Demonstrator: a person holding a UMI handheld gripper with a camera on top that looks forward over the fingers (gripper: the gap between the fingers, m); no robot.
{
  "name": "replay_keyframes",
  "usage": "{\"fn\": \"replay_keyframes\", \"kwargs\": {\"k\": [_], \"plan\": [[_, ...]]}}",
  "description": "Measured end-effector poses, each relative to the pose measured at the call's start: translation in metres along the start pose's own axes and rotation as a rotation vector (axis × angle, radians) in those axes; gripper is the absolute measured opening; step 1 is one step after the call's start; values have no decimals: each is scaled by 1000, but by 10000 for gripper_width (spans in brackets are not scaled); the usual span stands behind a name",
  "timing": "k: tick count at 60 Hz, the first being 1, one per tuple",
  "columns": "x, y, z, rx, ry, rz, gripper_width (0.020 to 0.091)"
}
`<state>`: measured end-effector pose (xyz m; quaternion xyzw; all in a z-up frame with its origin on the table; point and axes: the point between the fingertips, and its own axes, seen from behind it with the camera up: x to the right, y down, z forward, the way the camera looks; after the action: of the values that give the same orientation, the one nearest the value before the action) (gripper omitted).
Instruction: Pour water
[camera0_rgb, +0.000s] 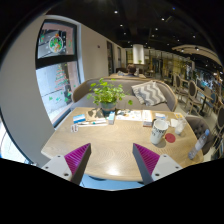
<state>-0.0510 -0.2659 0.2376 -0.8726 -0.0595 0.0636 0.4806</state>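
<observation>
While the wooden table (110, 150) stretches ahead with a potted plant (106, 98) at its far side, gripper (112, 160) fingers spread and empty, approach should angle right toward the white cup (160, 130) standing beyond the right finger.

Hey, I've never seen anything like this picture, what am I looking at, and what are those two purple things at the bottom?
This is one wide-angle view from a camera mounted on a handheld gripper, a two-finger tool a person carries. The purple shapes are the pads on its two fingers, standing open with nothing held between them. Beyond them is a light wooden table. On it stand a potted green plant, a pale cup with a small red object beside it, and some flat papers or books. Behind are sofas and a window.
</observation>
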Motion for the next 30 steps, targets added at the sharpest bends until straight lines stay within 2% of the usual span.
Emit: {"fn": "replay_keyframes", "kwargs": {"k": [16, 30], "plan": [[51, 16, -9, -37, 82, 24, 856], [140, 47, -30, -30, 125, 50, 860]]}}
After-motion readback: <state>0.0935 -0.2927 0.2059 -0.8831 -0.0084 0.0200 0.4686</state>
